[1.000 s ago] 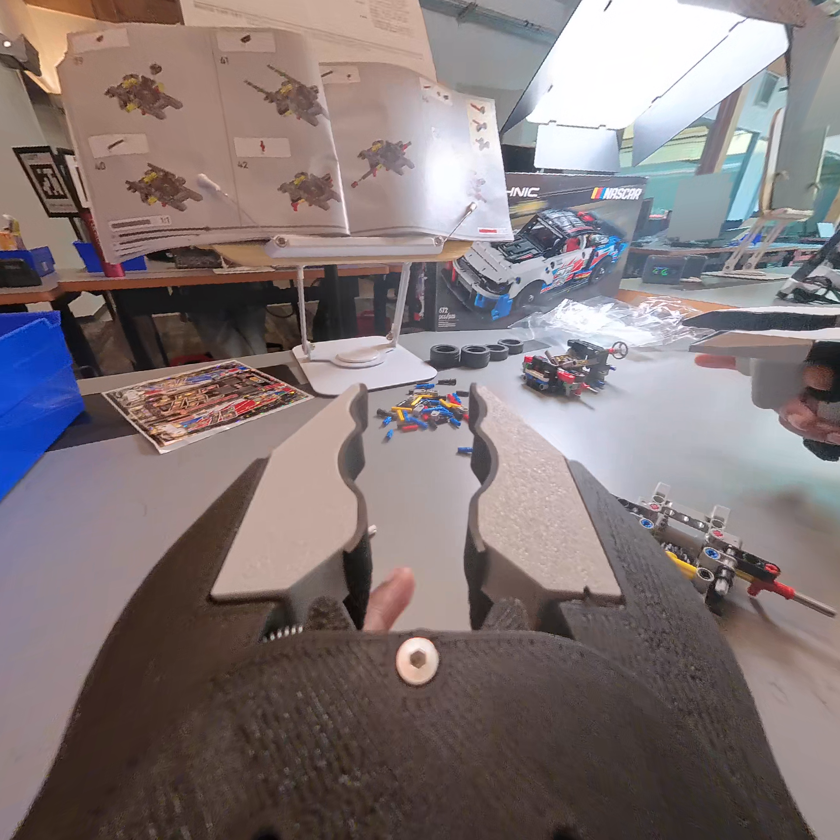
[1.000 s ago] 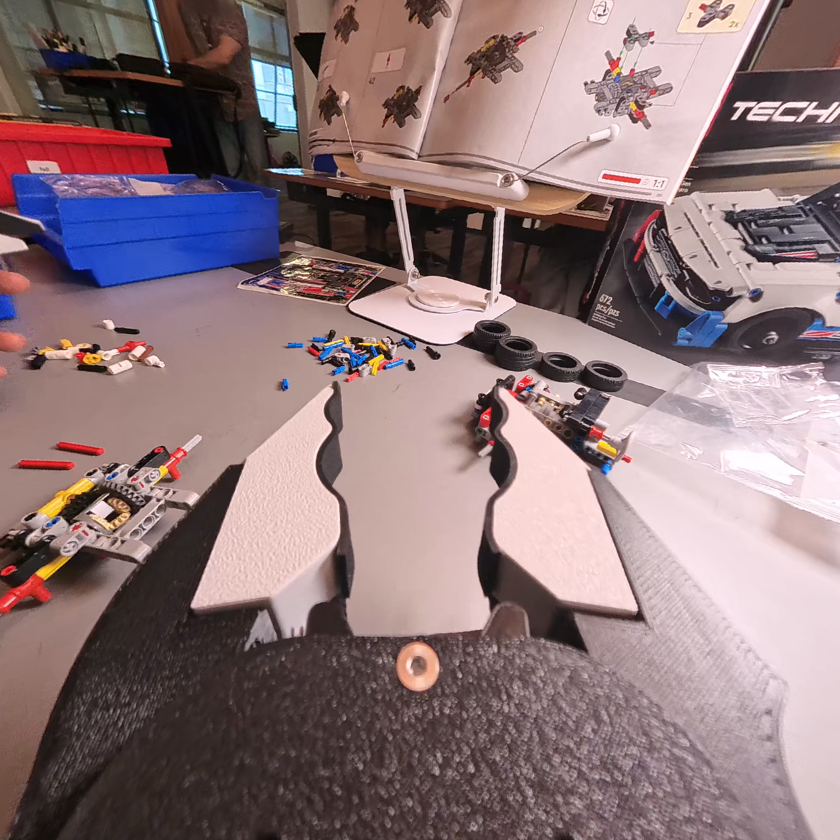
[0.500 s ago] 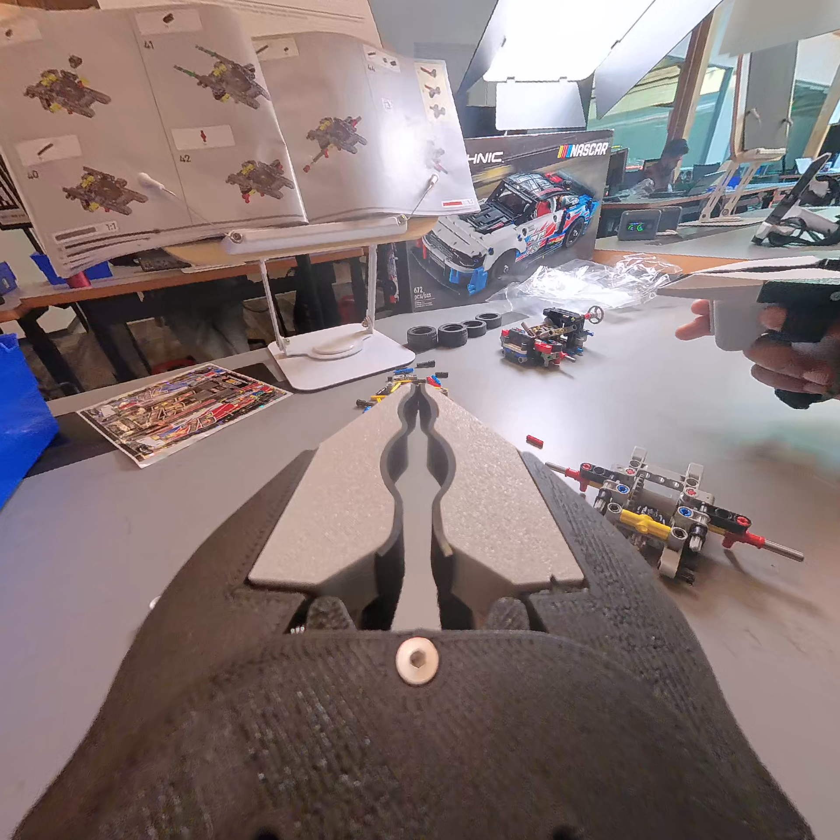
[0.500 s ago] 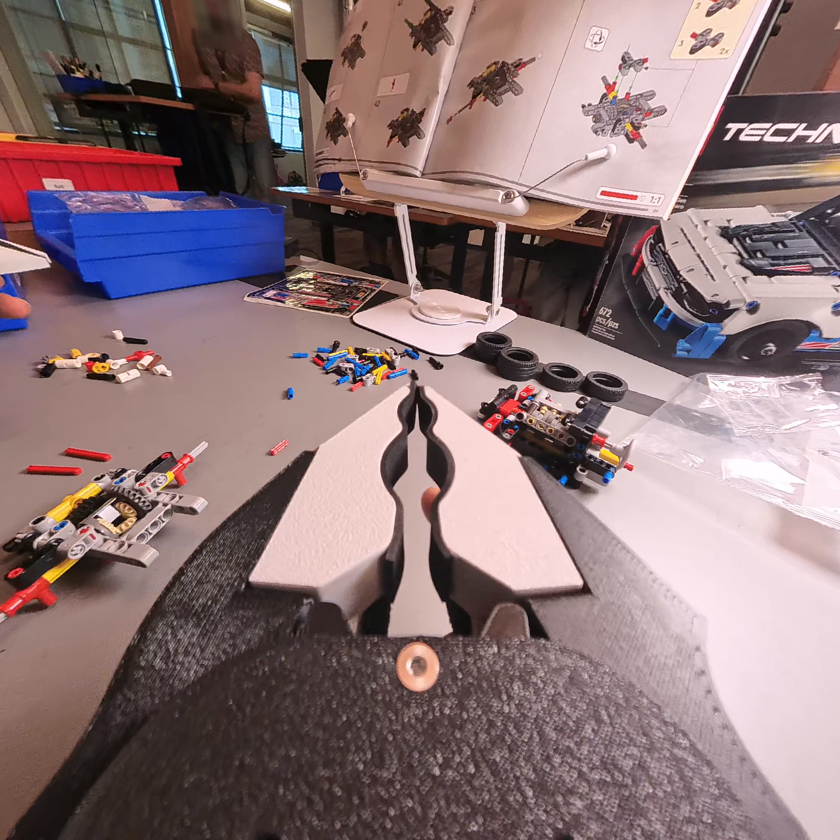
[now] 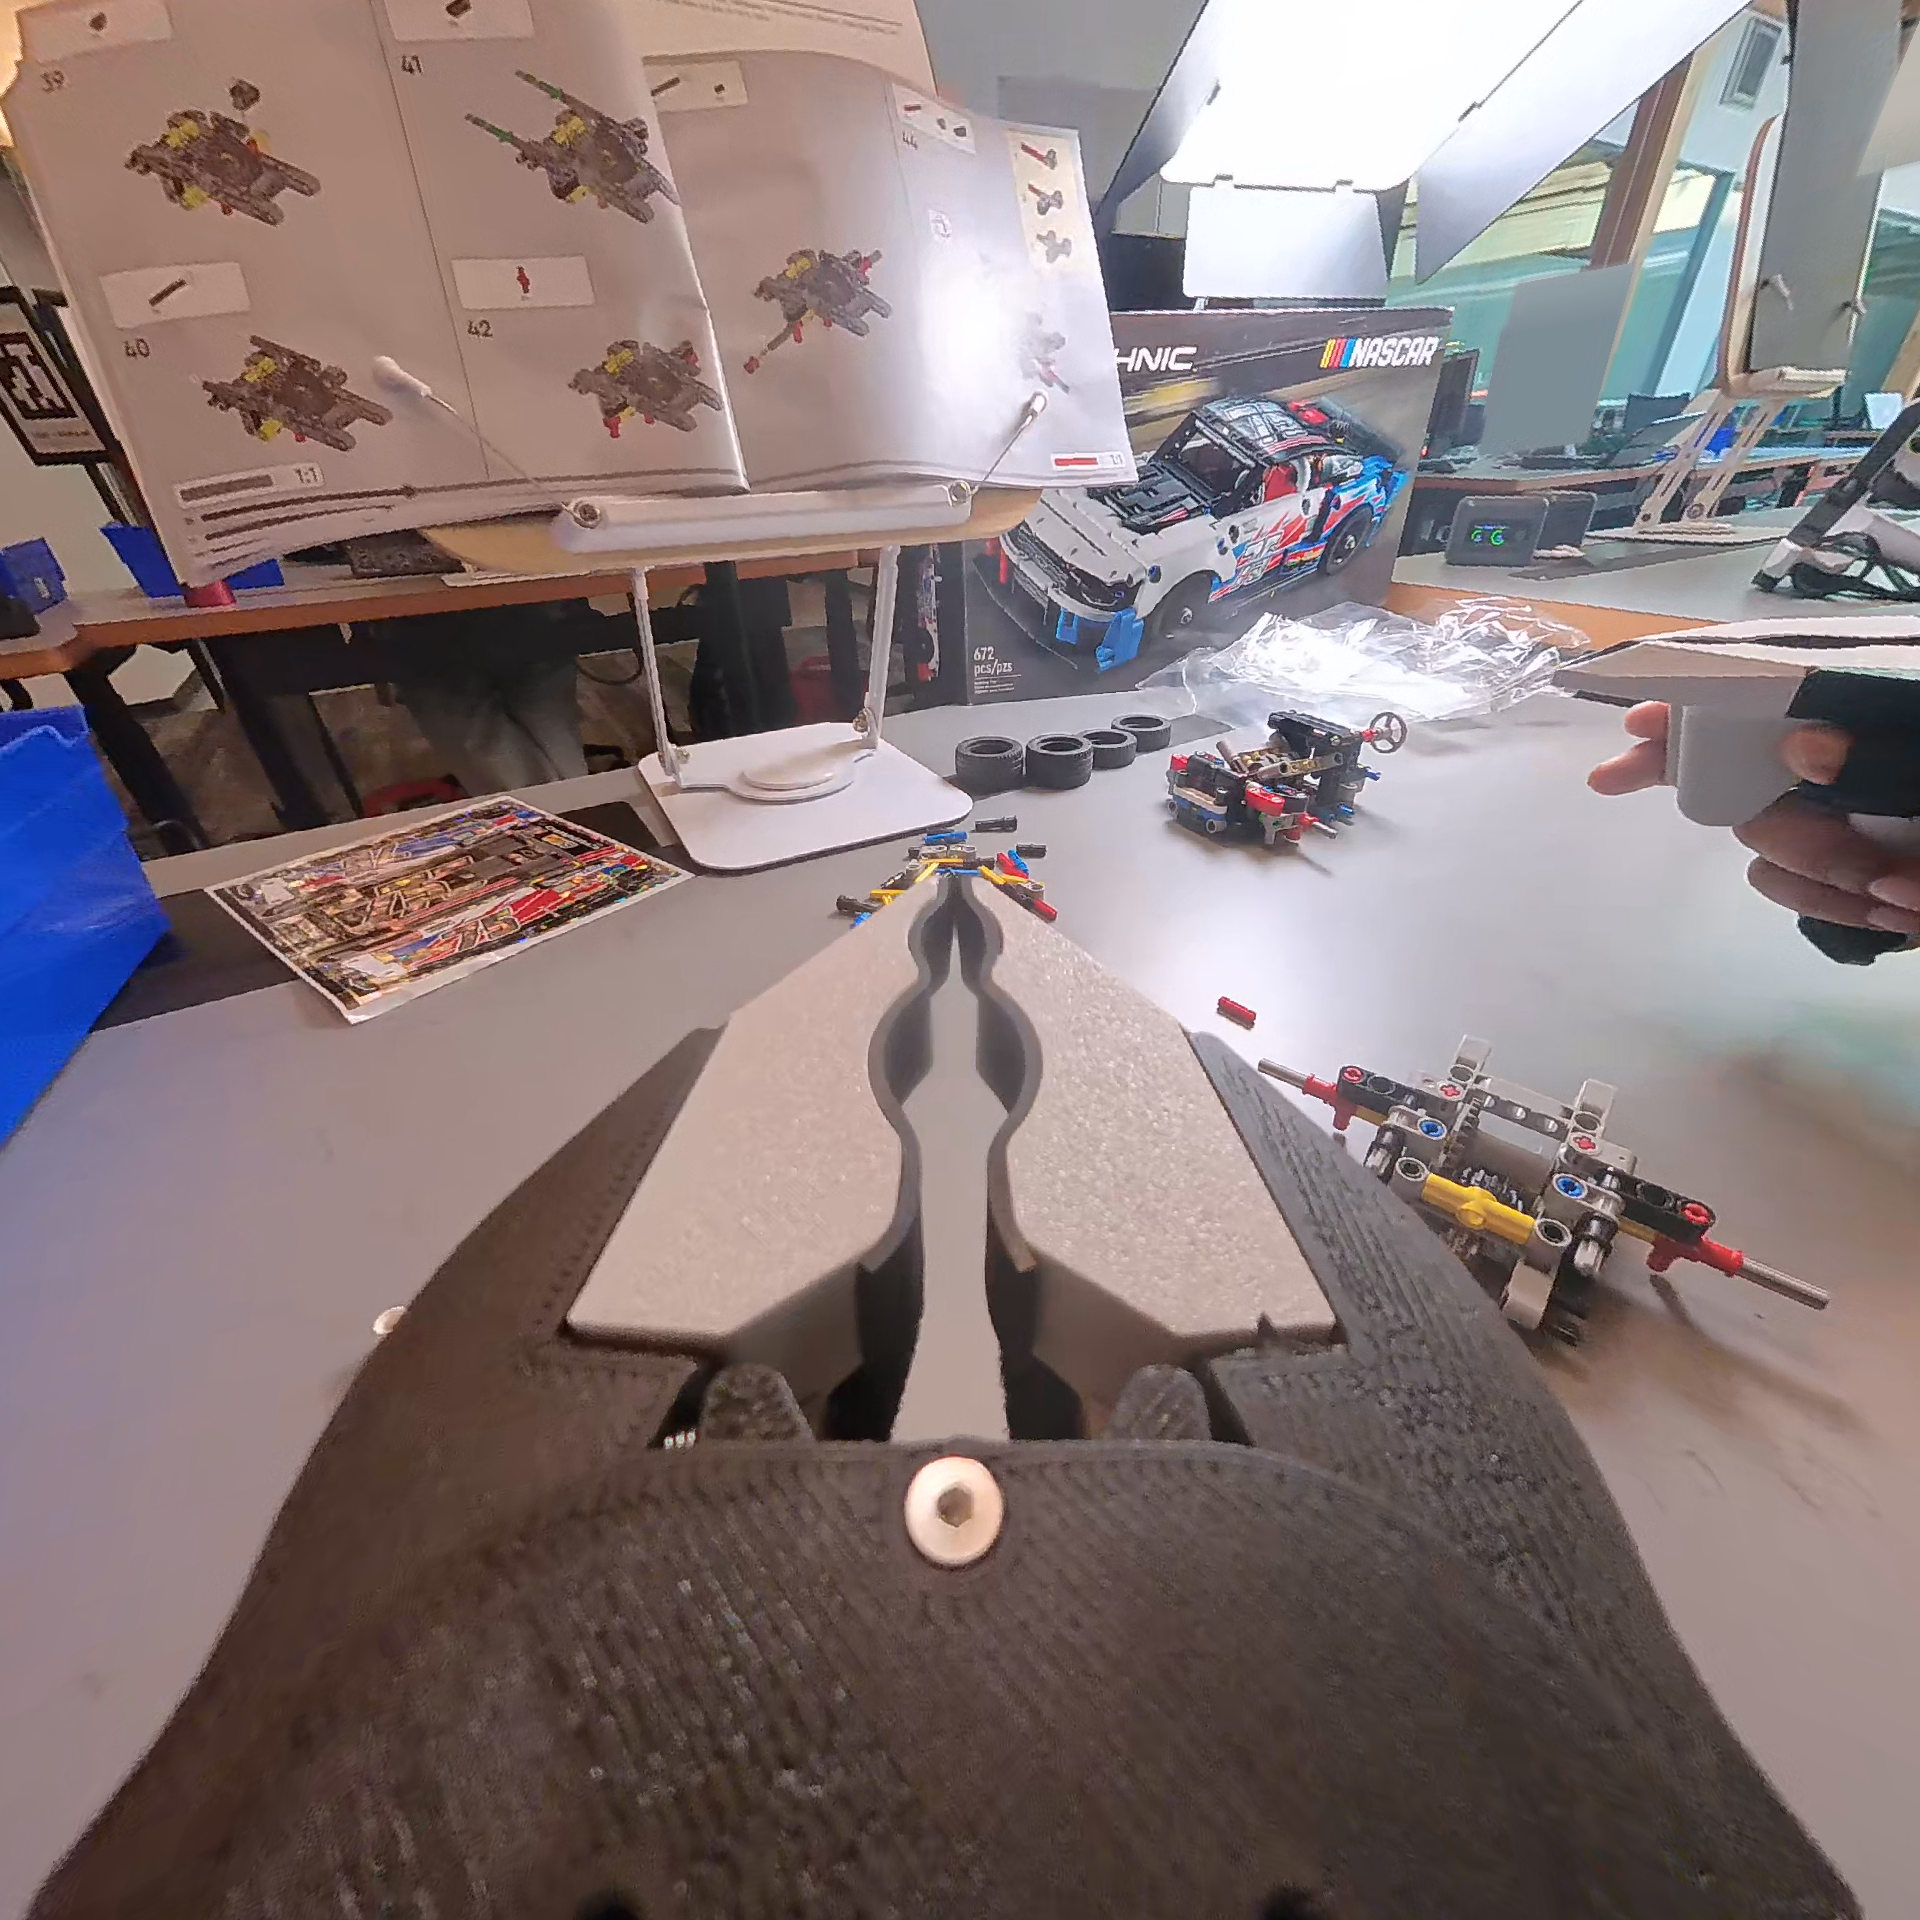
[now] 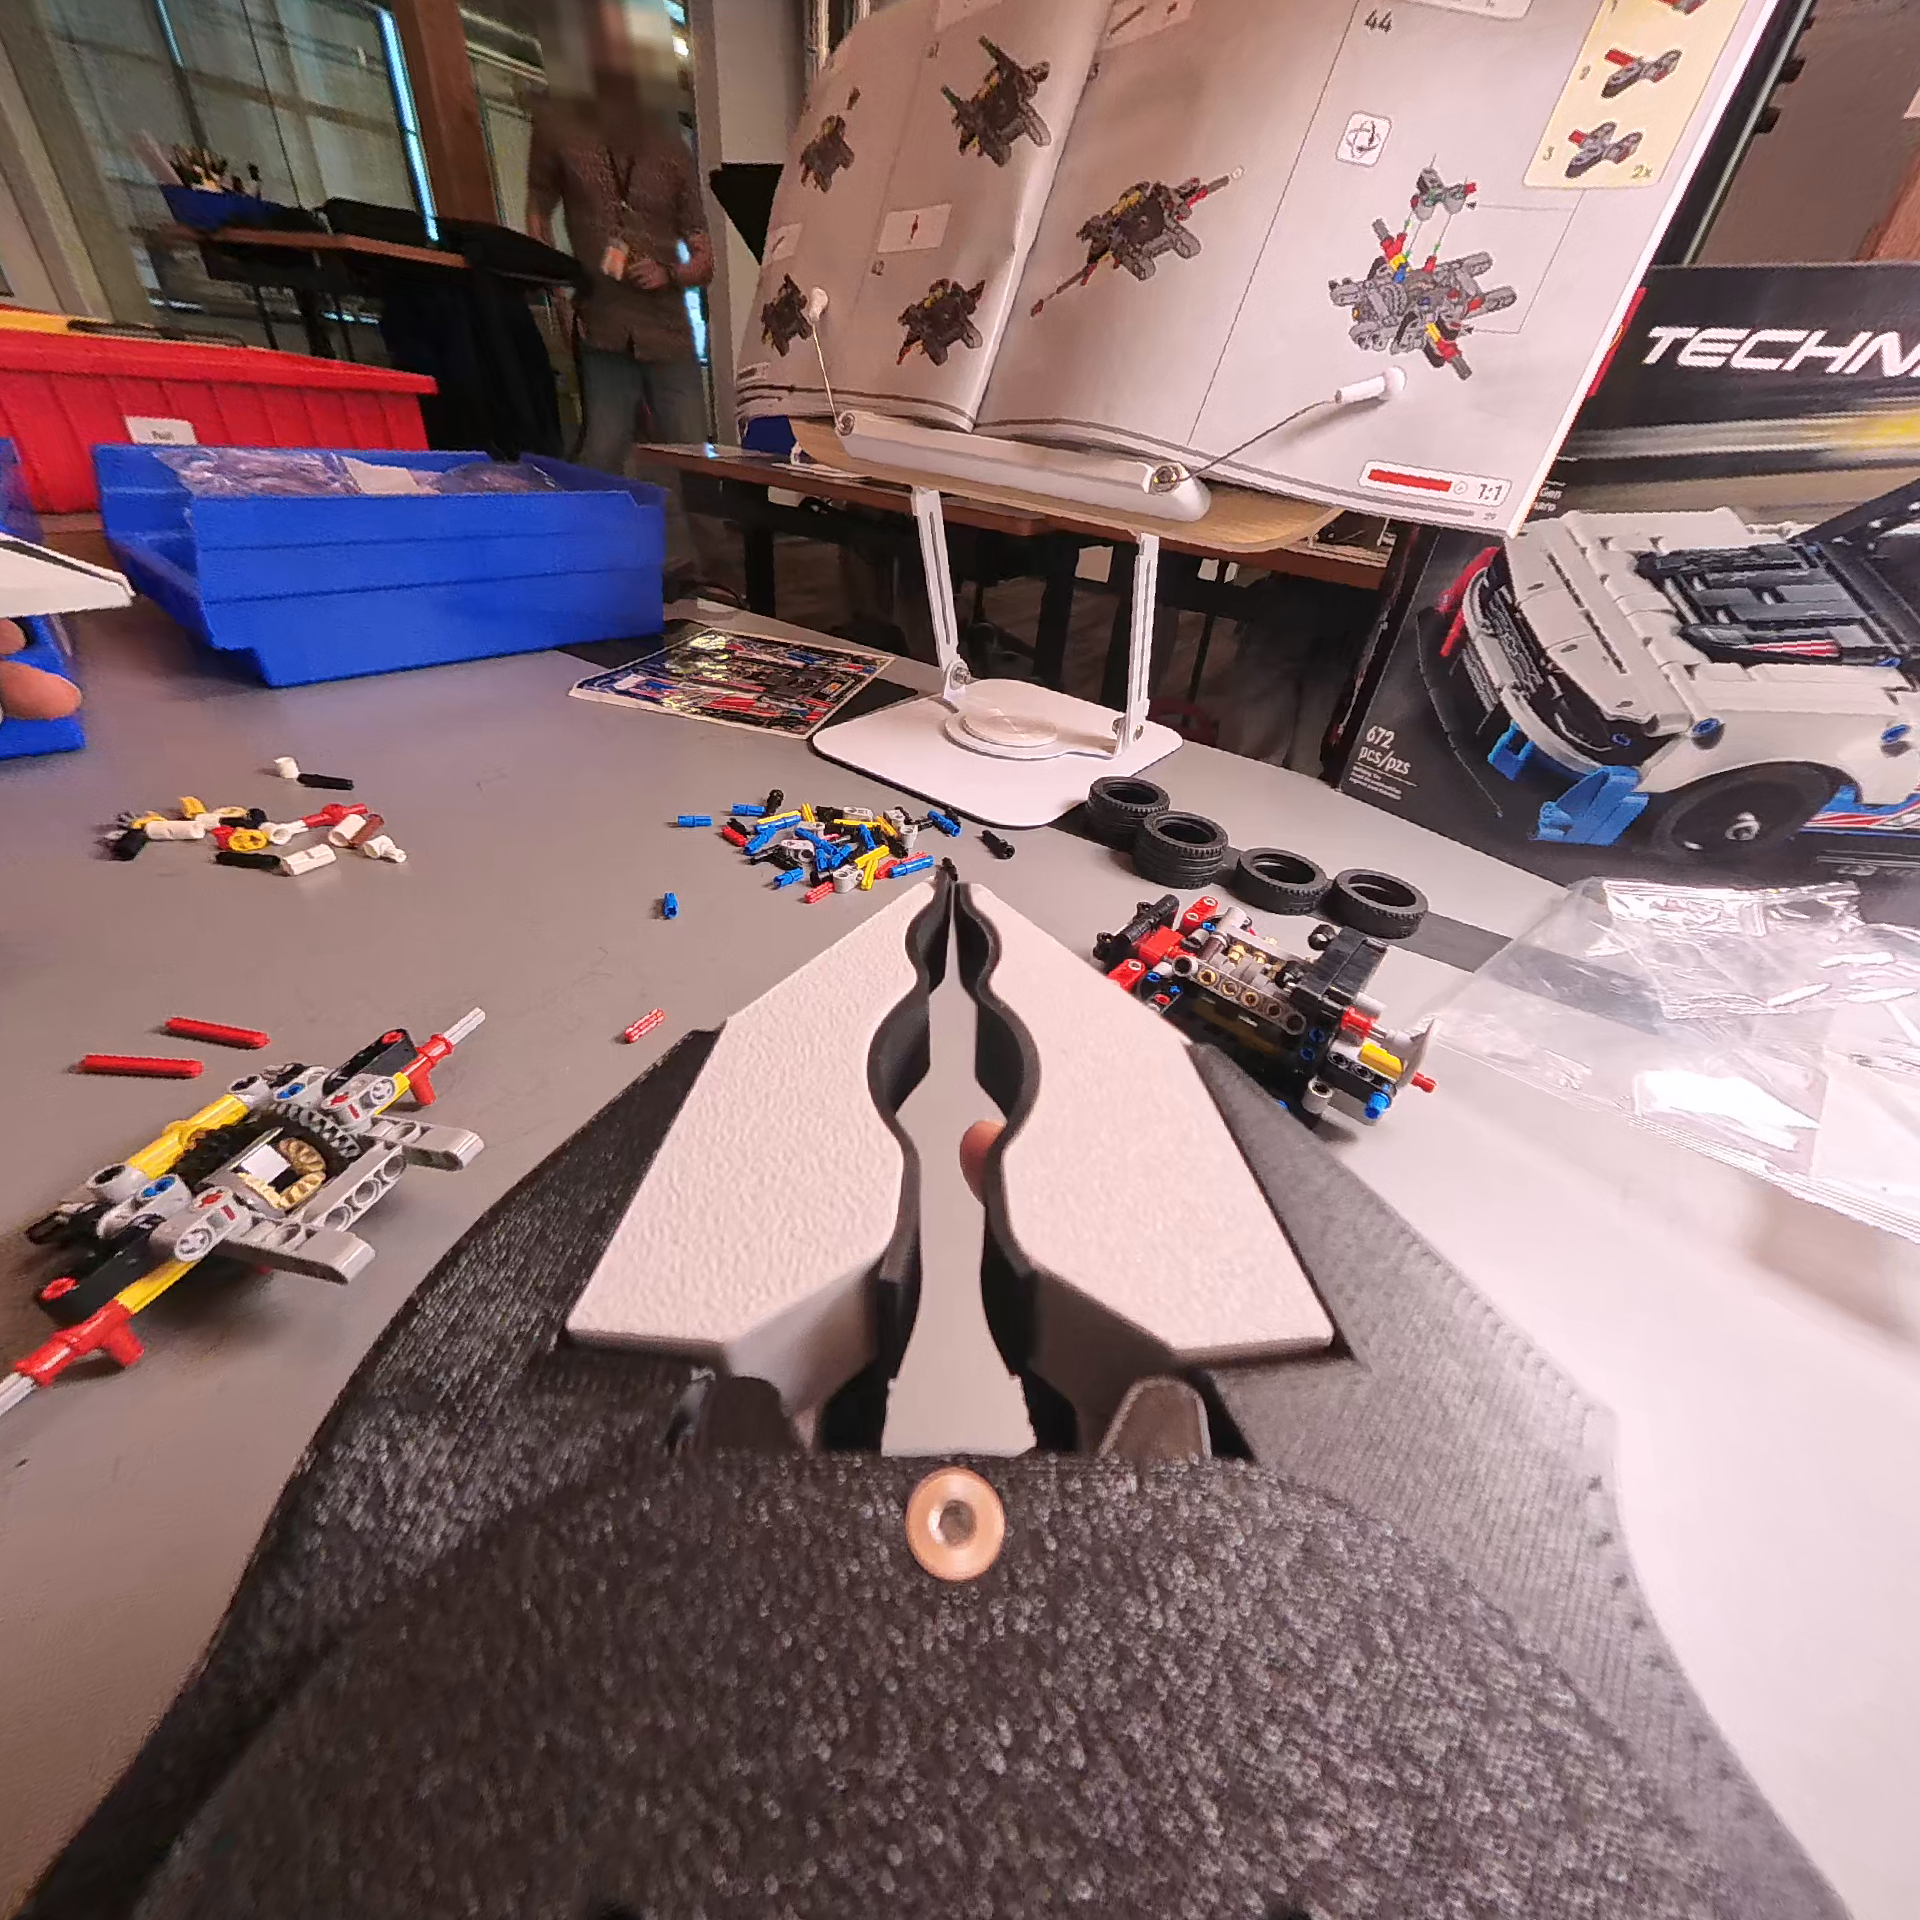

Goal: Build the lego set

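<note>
The likeliest slip, as judged from the layout, is a wrong or double pick from the scattered heap of small blue, yellow, red and black plastic pins, which lies just in front of the white flat-based book stand: the pins touch and overlap, so a neighbour could be nipped or flicked away when one is sought. A second hazard is that the grey, yellow and black geared axle assembly, lying well to the left of the stand and nearer the cameras, could be pushed across the smooth grey table if it is pressed without being braced. The loose red ribbed pin between that assembly and the heap could also roll when touched.

The left gripper is seen with its grey fingers brought together at the tips, and nothing is held between them; it hangs above the table, aimed at the heap in front of the stand. The right gripper is likewise closed tip to tip and empty, touching nothing. The black and red partly built chassis block sits to the right of the stand, beside four black rubber tyres.
</note>
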Motion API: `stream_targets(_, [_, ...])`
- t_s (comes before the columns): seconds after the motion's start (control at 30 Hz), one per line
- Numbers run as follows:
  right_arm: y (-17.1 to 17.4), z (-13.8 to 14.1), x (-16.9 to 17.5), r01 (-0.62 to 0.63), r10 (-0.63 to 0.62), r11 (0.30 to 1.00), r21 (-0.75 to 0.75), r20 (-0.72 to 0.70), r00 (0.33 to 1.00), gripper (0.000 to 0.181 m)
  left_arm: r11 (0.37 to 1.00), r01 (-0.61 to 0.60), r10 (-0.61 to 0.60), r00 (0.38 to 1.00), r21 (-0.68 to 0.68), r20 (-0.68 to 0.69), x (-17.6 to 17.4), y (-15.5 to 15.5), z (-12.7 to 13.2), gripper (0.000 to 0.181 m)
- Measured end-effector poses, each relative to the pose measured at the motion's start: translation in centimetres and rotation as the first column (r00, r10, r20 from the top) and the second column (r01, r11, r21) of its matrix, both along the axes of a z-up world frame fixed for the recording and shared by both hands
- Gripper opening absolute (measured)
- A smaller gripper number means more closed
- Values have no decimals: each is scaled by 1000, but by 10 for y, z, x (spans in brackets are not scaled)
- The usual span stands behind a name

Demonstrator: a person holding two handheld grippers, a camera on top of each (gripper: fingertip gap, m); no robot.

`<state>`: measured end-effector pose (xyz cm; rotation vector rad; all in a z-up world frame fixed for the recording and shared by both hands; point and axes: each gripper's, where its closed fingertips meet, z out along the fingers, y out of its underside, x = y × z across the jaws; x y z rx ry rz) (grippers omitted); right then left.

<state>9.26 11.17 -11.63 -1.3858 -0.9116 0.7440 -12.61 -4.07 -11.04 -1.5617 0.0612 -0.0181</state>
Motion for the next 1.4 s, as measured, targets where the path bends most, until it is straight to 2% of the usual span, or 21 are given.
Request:
stream_targets(0.17, [-1,2,1,-1,1,1000,18,2,1000,1,999,-45,45,999,-1,6,-10,-3,2,2])
stream_targets(0.47, [-5,0,-2,-15,13,999,48,32,999,19,989,-145,145,989,-6,20,-41,-12,6,30])
stream_targets(0.57, [-4,-4,-3,-18,16,999,42,45,999,24,988,-154,155,987,-7,51,-47,-15,8,39])
stream_targets(0.8, [-5,-10,-7,-34,32,999,26,66,997,37,993,-118,119,991,-23,57,-42,-8,9,45])
stream_targets(0.87, [-5,-11,-7,-34,33,999,23,70,997,37,997,-42,44,998,-64,38,-32,6,8,34])
stream_targets(0.93, [-6,-11,-8,-38,37,999,23,71,997,37,984,99,-96,995,-151,29,-14,27,4,21])
stream_targets(1.0, [-8,-10,-9,-45,42,999,31,74,996,37,933,224,-230,973,-282,13,2,55,-10,19])
stream_targets(1.07, [-9,-10,-9,-45,41,998,47,81,996,36,865,298,-326,945,-404,-1,9,86,-29,17])
stream_targets(1.17, [-6,-12,-6,-31,24,997,71,105,994,35,805,302,-383,922,-511,-59,2,138,-54,14])
stream_targets(1.23, [-4,-12,-4,-19,10,997,78,109,994,34,744,292,-418,905,-602,-78,-4,164,-76,13])
stream_targets(1.4, [1,-11,0,-4,-3,998,69,96,995,33,658,265,-478,870,-705,-119,-12,197,-112,13])
